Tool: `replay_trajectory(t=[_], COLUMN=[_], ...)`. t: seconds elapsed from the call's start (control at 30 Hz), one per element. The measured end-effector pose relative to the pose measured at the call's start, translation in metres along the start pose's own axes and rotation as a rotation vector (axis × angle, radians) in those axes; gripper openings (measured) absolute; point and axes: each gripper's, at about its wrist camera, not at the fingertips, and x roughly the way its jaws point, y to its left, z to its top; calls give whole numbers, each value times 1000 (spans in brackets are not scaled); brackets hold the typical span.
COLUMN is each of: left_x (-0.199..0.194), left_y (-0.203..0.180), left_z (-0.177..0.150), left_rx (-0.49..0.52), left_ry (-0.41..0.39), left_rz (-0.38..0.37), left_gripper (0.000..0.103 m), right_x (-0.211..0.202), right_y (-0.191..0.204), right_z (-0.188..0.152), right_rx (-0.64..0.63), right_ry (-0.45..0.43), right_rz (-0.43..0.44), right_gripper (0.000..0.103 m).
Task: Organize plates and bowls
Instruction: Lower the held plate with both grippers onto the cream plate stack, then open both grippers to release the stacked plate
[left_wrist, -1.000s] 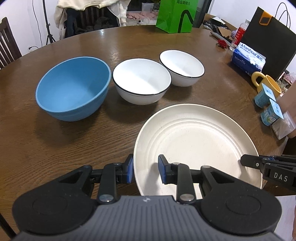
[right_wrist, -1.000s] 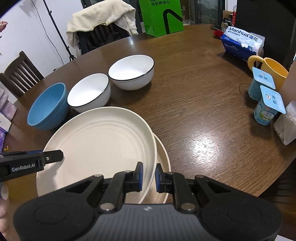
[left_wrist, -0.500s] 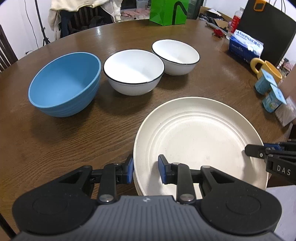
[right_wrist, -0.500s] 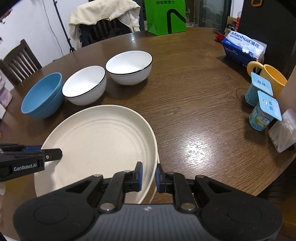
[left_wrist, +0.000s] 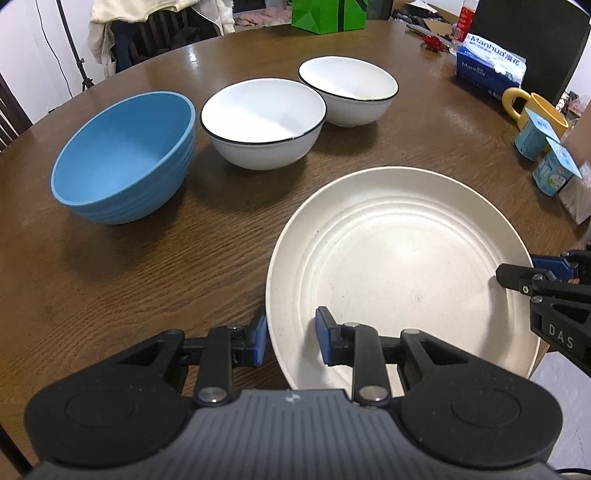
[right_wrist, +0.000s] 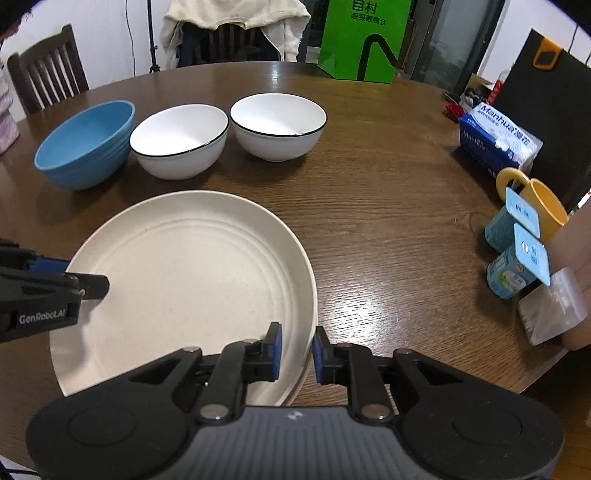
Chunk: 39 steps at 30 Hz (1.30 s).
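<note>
Since a second ago the cream plate (left_wrist: 399, 266) has gone from tilted, with a second plate showing beneath it, to lying flat on that lower plate (right_wrist: 300, 384), of which only a thin edge peeks out at the lower middle of the right wrist view. Both sit on the brown table (left_wrist: 129, 266) near its front edge. The left claw (left_wrist: 290, 338) straddles the plate's rim at the lower middle of its own view, one blue pad outside the rim and the other over the plate's inside, with a clear gap on either side, so it is open around the rim and not pinching it. The right claw (right_wrist: 297, 350) stands at the opposite rim, lower middle of its view; its jaws are opening, the rim lies between the pads, and they no longer press on it. Each claw also shows at the side edge of the other's view. Beyond the plates, across the upper half of the frames, three bowls stand in a row: a blue bowl (left_wrist: 125, 158) at the left, a white bowl with a black rim (left_wrist: 264, 123) beside it, and another white bowl (left_wrist: 349, 88) further right. At the right edge are a yellow mug (right_wrist: 543, 199), two small lidded cups (right_wrist: 517, 258) and a tissue pack (right_wrist: 495, 144).
</note>
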Motion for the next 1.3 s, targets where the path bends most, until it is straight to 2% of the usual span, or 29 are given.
replay_trajectory(t=[0.4,0.6,0.7,0.77,0.8,0.83,0.9,0.93,1.0,1.03,1.07,1.1,1.13,1.2,1.3], left_x=[2,3,1,-2,-6,-9,-16,-21,-30,-36,-40,-45,-51,-62,-79], left_y=[-5,-5,2,8,12,15,22,25,31,36,39,42,46,53,59], left_z=[-3,-1,0,1,1,2,2,1,-1,-2,-3,-4,-6,-9,-13], left_rx=[40,44,17,-10,-27,-40,-59,-67,-84,-100,-114,-131,-148,-171,-185], left_ry=[31,40,33,19,7,-3,-29,-47,-78,-96,-108,-124,-143,-179,-224], left_rz=[16,11,-4,-9,-20,-29,-36,-37,-37,-43,-46,-45,-42,-37,-26], left_gripper=[28,28,38,52,53,57,71,80,88,92,100,102,102,103,103], right_x=[10,13,15,15,13,12,8,5,-1,-4,-8,-12,-16,-24,-35], right_y=[17,18,14,9,7,4,0,-2,-5,-7,-9,-10,-10,-11,-9], right_z=[3,6,7,8,8,8,8,9,11,11,12,13,13,14,15], right_rx=[-89,-90,-66,-39,-25,-12,13,28,58,79,93,107,120,140,171], right_ry=[39,52,62,61,58,53,34,22,7,-1,-9,-22,-39,-57,-82], right_rz=[-86,-97,-81,-63,-52,-43,-30,-19,0,15,28,45,62,93,150], right_gripper=[16,16,18,20,26,37,52,57,65,73,78,86,88,89,95])
